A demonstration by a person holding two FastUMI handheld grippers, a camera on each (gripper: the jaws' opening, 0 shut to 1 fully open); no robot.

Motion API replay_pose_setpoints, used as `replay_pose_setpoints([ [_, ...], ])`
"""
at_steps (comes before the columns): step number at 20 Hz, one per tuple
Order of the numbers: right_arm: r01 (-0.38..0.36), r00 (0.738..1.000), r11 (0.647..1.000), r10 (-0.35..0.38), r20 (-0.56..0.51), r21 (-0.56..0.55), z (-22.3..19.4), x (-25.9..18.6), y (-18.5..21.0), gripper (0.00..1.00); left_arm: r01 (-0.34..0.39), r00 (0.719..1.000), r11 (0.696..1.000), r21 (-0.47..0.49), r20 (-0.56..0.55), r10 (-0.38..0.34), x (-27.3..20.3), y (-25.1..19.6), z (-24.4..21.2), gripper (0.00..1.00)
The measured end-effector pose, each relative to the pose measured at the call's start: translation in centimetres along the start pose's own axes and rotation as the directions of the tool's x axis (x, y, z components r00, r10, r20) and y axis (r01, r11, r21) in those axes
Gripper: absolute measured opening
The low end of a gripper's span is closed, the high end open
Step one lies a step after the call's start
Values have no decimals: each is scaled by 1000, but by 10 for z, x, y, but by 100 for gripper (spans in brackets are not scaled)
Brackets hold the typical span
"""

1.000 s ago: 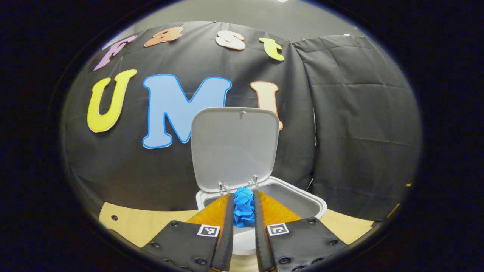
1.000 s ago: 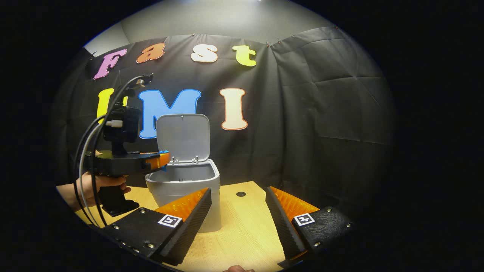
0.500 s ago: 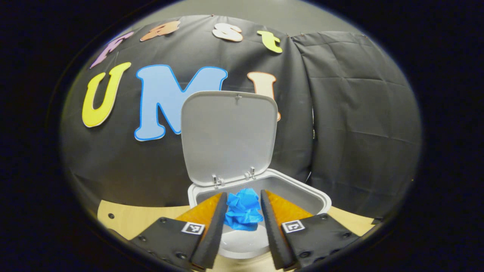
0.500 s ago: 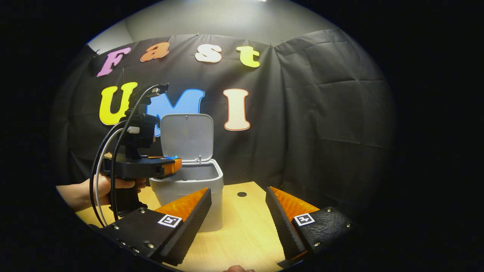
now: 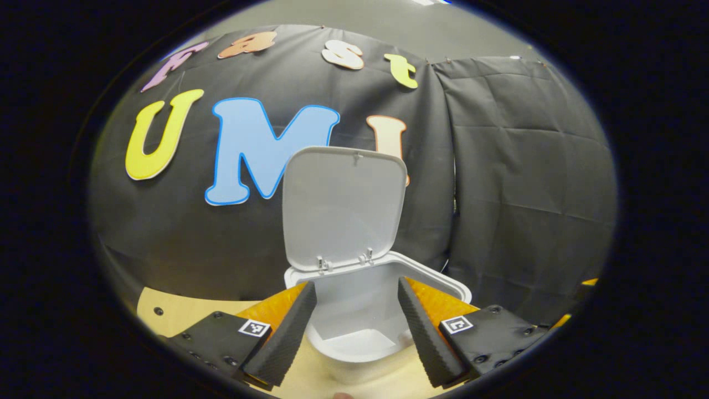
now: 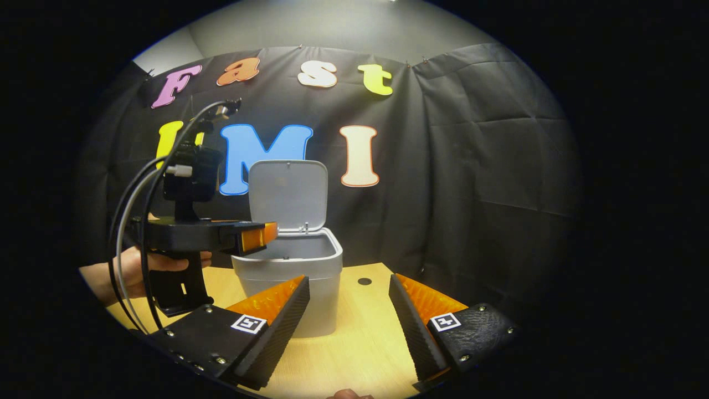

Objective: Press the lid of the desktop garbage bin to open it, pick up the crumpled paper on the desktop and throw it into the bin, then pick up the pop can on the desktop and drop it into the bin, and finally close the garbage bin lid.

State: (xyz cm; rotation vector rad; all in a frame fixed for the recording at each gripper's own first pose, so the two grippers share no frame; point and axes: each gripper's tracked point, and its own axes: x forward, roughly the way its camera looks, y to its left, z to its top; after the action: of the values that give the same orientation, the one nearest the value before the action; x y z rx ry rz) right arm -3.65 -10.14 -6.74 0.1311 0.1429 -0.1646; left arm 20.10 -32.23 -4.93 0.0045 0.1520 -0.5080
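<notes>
The grey desktop bin [image 5: 376,310] stands with its lid [image 5: 343,205] swung upright against the black wall. My left gripper [image 5: 354,327] hovers just above the bin's near rim, open, with nothing between its fingers; below it I see the bin's pale inner walls. In the right gripper view the bin [image 6: 293,288] sits on the wooden table [image 6: 354,338], its lid [image 6: 288,194] up. The left gripper [image 6: 260,237] reaches level over the bin's left rim, held by a hand [image 6: 130,269]. My right gripper [image 6: 346,316] is open and empty, low over the table in front of the bin.
Black cloth walls close in behind and to the right of the bin. A small round hole [image 6: 364,281] marks the tabletop right of the bin. Cables [image 6: 130,221] loop from the left gripper's back. Bare wood lies between the right gripper's fingers.
The left gripper opened over the bin and the blue crumpled paper left its fingers, dropping out of sight. The right gripper stayed open and shifted only slightly.
</notes>
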Motion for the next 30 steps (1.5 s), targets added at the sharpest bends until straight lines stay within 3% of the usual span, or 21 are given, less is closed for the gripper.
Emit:
replay_pose_setpoints([
  [8,-137,988,990,135,-69,-17,-32,4,54,93,-73,995,997,1,64,73,-79,40,19,97],
  [14,-277,950,960,266,-166,-45,-74,-7,99,95,-143,987,990,2,71,142,-133,69,16,97],
  [18,-385,900,920,357,-250,-70,-110,-19,132,95,-190,981,982,-9,50,190,-166,87,3,97],
  [23,-497,814,866,443,-377,-55,-158,-34,164,95,-267,963,963,-32,28,268,-211,119,-19,97],
  [30,-551,737,834,471,-484,-27,-209,-48,182,95,-361,933,932,-35,-23,360,-262,154,-48,96],
])
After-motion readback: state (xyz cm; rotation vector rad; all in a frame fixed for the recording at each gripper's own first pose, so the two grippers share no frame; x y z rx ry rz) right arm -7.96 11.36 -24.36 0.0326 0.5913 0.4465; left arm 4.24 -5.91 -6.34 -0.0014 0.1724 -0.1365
